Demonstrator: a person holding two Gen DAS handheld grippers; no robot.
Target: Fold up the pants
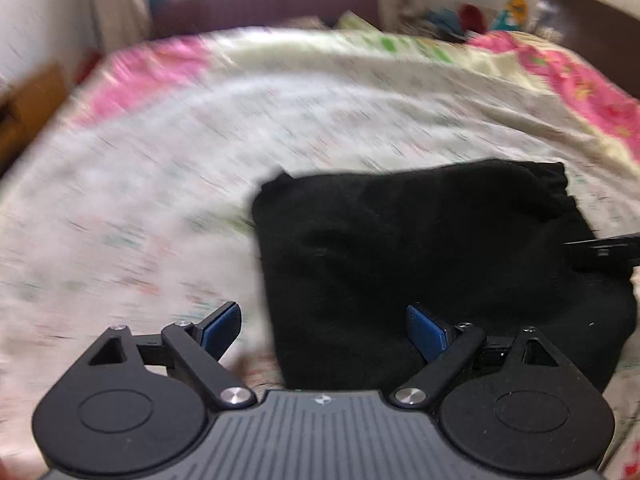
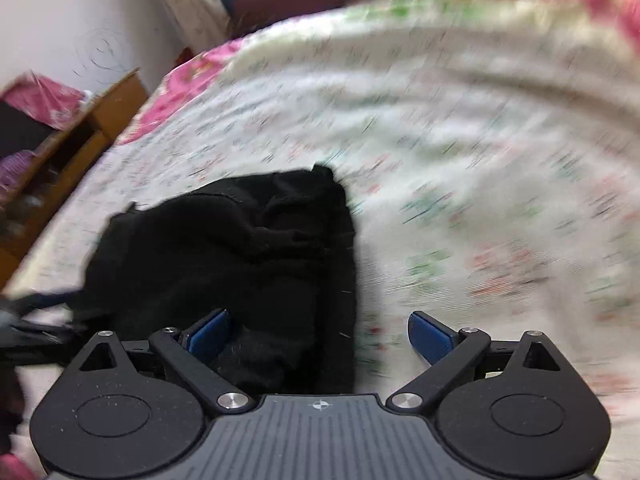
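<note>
Black pants (image 1: 432, 264), bunched into a compact bundle on the floral bedsheet (image 1: 168, 184). Left gripper (image 1: 324, 330) and right gripper (image 2: 320, 336) above the near edge, jaws apart, empty. Probably between folds; next: a grasp on that edge.

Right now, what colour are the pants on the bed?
Plain black pants, shown best in the left wrist view, lying on the floral bedsheet.

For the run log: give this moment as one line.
task: fold pants | black pants folded in a compact bundle on floral bedsheet | left gripper open, empty | right gripper open, empty | views motion-blurred
</note>
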